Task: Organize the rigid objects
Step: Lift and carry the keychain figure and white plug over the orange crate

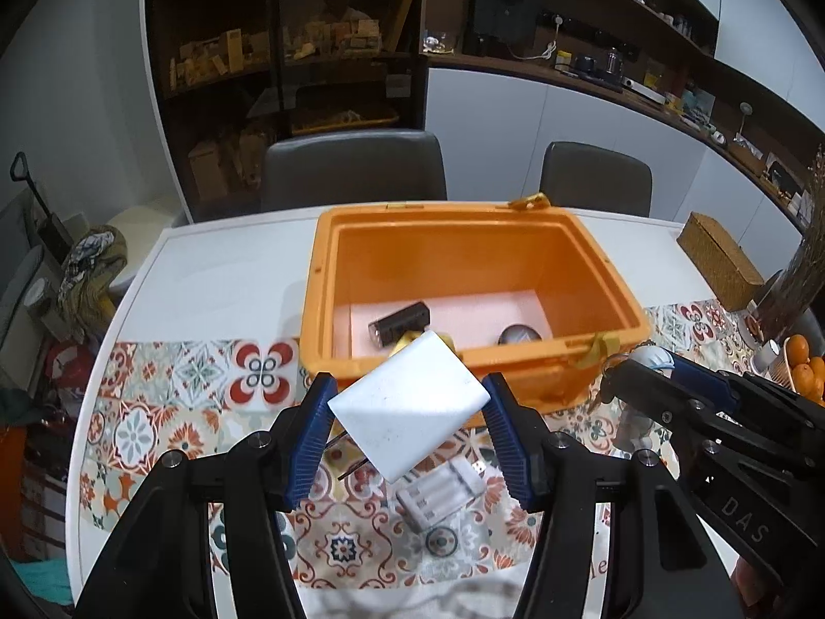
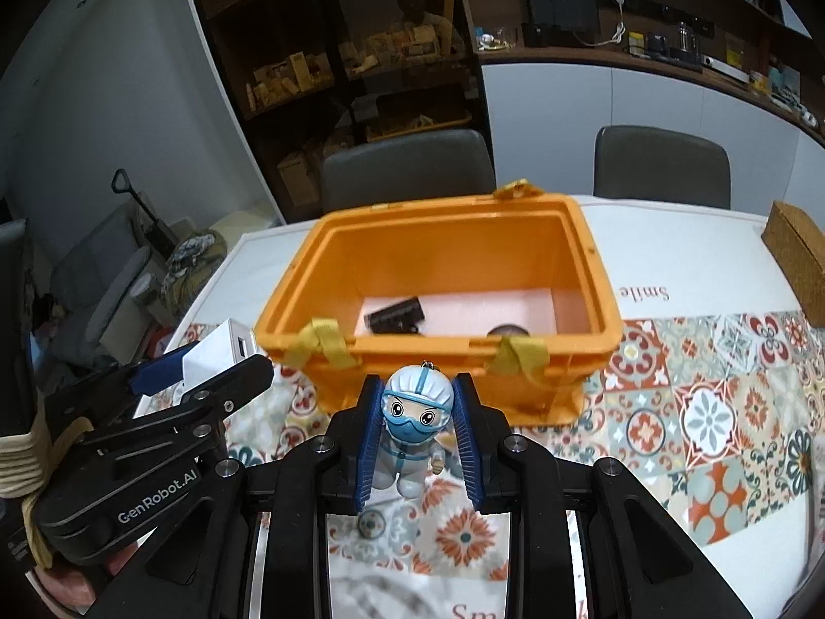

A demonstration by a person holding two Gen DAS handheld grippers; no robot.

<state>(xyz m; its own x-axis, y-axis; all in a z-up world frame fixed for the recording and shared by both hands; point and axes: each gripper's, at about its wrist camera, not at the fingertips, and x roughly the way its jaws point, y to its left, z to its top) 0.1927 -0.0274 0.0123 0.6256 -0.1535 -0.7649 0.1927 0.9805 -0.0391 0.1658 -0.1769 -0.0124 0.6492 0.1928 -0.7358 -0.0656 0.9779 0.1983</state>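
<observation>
Orange plastic box point(image 1: 593, 268), lid off, just ahead of both grippers on the tiled-pattern tablecloth point(image 2: 722, 412) — inside, on a pale floor: a black rectangular device point(image 1: 399, 324) and a dark round object point(image 1: 520, 334), half hidden by the near wall. Left gripper point(image 1: 407, 415) clenched on a white power bank point(image 1: 407, 402), tilted, raised off the table. Right gripper point(image 2: 416, 438) clamped on a masked figurine keychain point(image 2: 412, 433). Below the left gripper — a white battery case point(image 1: 443, 498).

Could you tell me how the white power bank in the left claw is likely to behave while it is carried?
The white power bank looks stiff, so it should not bend. Its smooth shell, clamped tilted at two edges by the left claw, might pivot or slip.
</observation>
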